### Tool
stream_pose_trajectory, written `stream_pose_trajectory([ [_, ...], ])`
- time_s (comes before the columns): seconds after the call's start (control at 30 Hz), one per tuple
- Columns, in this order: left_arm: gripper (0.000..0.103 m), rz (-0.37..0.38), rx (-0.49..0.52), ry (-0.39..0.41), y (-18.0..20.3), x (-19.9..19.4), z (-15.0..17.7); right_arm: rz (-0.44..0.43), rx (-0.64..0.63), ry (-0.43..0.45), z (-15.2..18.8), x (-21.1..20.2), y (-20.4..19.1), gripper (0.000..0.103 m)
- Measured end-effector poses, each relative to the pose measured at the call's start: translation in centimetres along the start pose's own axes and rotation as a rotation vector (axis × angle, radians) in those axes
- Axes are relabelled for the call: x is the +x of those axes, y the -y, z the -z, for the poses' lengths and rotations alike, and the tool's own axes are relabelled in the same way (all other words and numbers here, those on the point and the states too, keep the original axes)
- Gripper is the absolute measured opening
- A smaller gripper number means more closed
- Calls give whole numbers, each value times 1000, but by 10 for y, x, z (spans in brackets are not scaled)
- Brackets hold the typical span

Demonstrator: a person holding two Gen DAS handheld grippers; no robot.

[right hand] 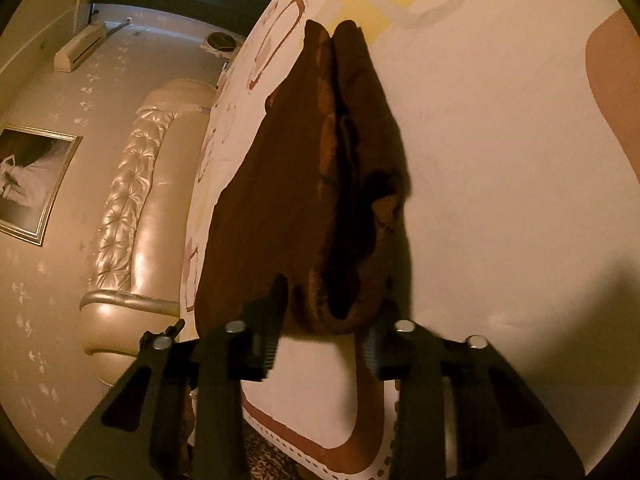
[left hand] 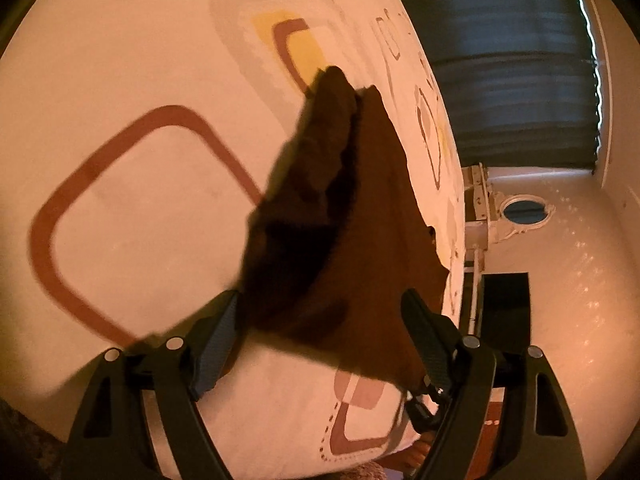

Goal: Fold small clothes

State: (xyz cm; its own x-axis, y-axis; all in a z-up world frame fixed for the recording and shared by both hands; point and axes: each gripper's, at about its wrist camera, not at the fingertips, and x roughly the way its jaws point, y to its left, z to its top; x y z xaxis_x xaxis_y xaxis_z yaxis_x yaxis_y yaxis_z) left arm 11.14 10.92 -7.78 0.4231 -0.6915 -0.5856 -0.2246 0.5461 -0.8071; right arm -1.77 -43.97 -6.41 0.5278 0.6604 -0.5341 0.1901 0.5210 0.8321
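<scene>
Lying on the patterned bedsheet (left hand: 140, 208) near its edge, the brown garment (left hand: 360, 208) is partly doubled, one flap bunched over the rest, so flattening and squaring remain. The left gripper (left hand: 324, 320) stands wide apart around its near hem; the right gripper (right hand: 324, 344) is also parted, pressing nothing.

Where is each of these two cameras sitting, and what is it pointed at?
Left wrist view: sits on the left claw, looking forward and down along its two fingers at a brown garment on a patterned bedsheet; only the wide-apart fingers show.
Right wrist view: sits on the right claw, facing the same brown garment, with a padded headboard to the left; only its fingers show.
Shared: the garment and the sheet. No hand or sleeve shows.
</scene>
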Motion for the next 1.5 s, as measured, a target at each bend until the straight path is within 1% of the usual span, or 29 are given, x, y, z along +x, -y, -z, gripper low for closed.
stream_pose_trajectory([
  [0.03, 77, -14, 14, 6, 4, 3, 0, 1, -1, -1, 0, 0, 0, 20],
  [0.07, 72, -25, 29, 7, 7, 6, 0, 4, -4, 4, 0, -1, 0, 15],
  [0.13, 46, -52, 50, -12, 7, 11, 1, 3, -6, 11, 0, -3, 0, 10],
  [0.17, 37, -61, 52, -19, 7, 14, 1, 3, -6, 13, 1, -4, 0, 8],
  [0.2, 15, -61, 56, -41, 6, 18, 1, 4, -7, 20, 1, -5, 0, 7],
  [0.27, 12, -82, 67, -65, 5, 22, 1, -4, -8, 33, 2, -8, -3, 6],
  [0.33, 10, -103, 111, -58, 9, 19, 0, -12, -12, 46, 3, -13, -6, 5],
  [0.4, 10, -131, 176, -53, 14, 16, 0, -5, -22, 55, 7, -18, -8, 5],
  [0.47, 10, -144, 209, -64, 12, 18, 0, 6, -18, 55, 7, -18, -2, 5],
  [0.53, 10, -129, 195, -73, 6, 20, -2, 19, 23, 48, 6, -13, 14, 5],
  [0.6, 10, -98, 169, -82, -1, 21, -5, -13, 63, 40, 5, -8, 27, 5],
  [0.67, 11, -73, 159, -87, -6, 21, -5, -26, 70, 35, 5, -10, 28, 6],
  [0.73, 15, -49, 169, -89, -8, 19, -5, -15, 69, 20, 4, -14, 24, 12],
  [0.77, 15, -40, 172, -91, -8, 17, -4, -6, 70, 21, 4, -17, 23, 15],
  [0.8, 17, -27, 169, -95, -10, 15, -4, 11, 71, 31, 4, -22, 22, 18],
  [0.87, 27, -1, 149, -100, -12, 9, -3, 68, 67, 75, 4, -36, 17, 19],
  [0.93, 50, 39, 132, -108, -13, 1, -1, 103, 44, 130, 5, -50, 4, 20],
  [0.97, 55, 59, 131, -106, -13, -5, -1, 97, 30, 140, 6, -53, -2, 20],
  [1.0, 62, 63, 138, -96, -11, -10, -1, 86, 9, 147, 8, -53, -13, 20],
  [1.03, 66, 60, 152, -81, -10, -16, -2, 78, -8, 145, 9, -51, -21, 20],
  [1.1, 70, 45, 175, -66, -7, -22, -7, 36, -59, 103, 14, -36, -46, 22],
  [1.17, 70, 28, 167, -54, -8, -22, -15, 7, -99, 49, 20, -14, -69, 22],
  [1.2, 70, 20, 161, -49, -8, -21, -20, -11, -126, 9, 24, 3, -82, 22],
  [1.27, 70, -9, 162, -40, -8, -18, -29, -23, -154, -45, 31, 28, -99, 22],
  [1.43, 70, -68, 208, -41, 1, -5, -50, -47, -193, -122, 41, 81, -129, 22],
  [1.5, 71, -85, 226, -39, 5, -1, -57, -51, -200, -138, 44, 92, -136, 22],
])
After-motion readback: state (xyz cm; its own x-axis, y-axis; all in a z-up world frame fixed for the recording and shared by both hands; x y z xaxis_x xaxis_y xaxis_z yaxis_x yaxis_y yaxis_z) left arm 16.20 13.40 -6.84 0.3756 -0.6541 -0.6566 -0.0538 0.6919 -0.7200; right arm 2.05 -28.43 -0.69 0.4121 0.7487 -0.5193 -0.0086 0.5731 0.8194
